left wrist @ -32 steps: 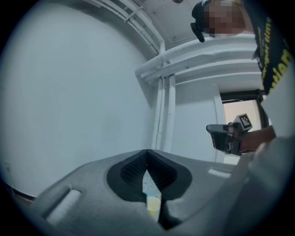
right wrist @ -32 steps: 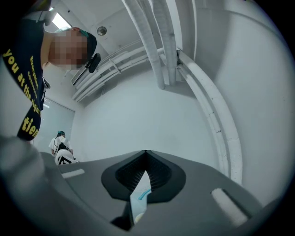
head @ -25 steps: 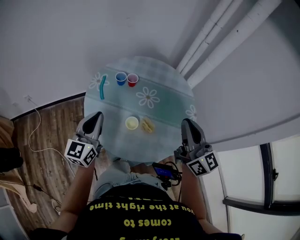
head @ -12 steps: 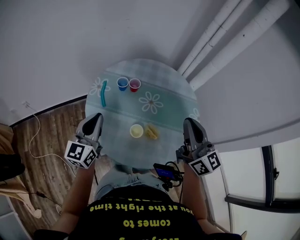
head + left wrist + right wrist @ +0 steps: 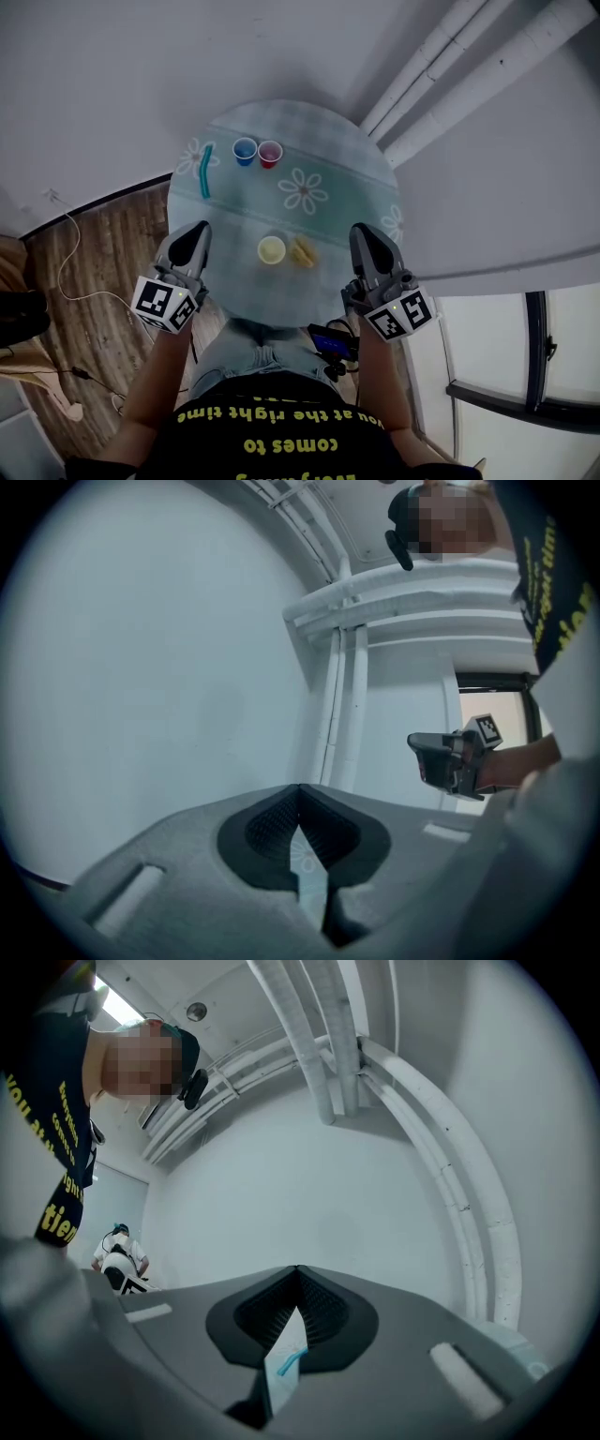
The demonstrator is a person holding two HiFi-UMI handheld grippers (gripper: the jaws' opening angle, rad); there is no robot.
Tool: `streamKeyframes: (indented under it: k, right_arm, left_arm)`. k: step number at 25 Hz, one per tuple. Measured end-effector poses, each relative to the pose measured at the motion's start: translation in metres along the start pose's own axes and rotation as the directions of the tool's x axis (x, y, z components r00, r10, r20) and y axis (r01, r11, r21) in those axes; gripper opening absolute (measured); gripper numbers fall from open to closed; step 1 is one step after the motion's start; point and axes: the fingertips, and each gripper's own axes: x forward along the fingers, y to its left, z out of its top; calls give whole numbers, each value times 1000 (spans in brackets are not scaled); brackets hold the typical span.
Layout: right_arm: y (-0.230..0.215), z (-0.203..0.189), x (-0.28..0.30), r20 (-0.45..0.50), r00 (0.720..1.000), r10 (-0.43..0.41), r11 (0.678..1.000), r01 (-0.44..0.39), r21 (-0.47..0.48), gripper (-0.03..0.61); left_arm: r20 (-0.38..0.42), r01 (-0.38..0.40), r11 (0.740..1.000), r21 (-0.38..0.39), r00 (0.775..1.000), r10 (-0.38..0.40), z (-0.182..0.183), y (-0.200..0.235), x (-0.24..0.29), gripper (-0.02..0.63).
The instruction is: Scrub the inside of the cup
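Left hand-held gripper (image 5: 196, 232), at the round counter's (image 5: 347, 178) 8 o'clock edge: jaws together, holding nothing. Teal stick (image 5: 205, 172) at 10 o'clock. Blue cup (image 5: 245, 151) and red cup (image 5: 270, 154), side by side, at 11 o'clock. Yellow cup (image 5: 272, 250), upright, toward 6 o'clock of centre, with a yellow sponge (image 5: 302, 251) just beside it at its 3 o'clock. Right hand-held gripper (image 5: 362, 236), at the 4 o'clock edge: jaws together, empty.
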Motion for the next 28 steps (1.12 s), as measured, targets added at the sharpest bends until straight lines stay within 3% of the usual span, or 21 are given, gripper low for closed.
streamKeyframes:
  k: [14, 21, 28]
  right_arm:
    - [-17, -18, -6, -73, 997, 11, 1000, -10, 1, 6]
    - [-24, -47, 1, -136, 990, 37, 999, -34, 24, 6]
    - [-36, -89, 5, -217, 975, 41, 999, -36, 28, 6]
  left_arm:
    - [-39, 37, 999, 13, 999, -36, -25, -38, 20, 0]
    - [-55, 34, 999, -2, 998, -34, -44, -40, 32, 0]
    - [-105, 85, 996, 0, 991, -85, -73, -50, 51, 0]
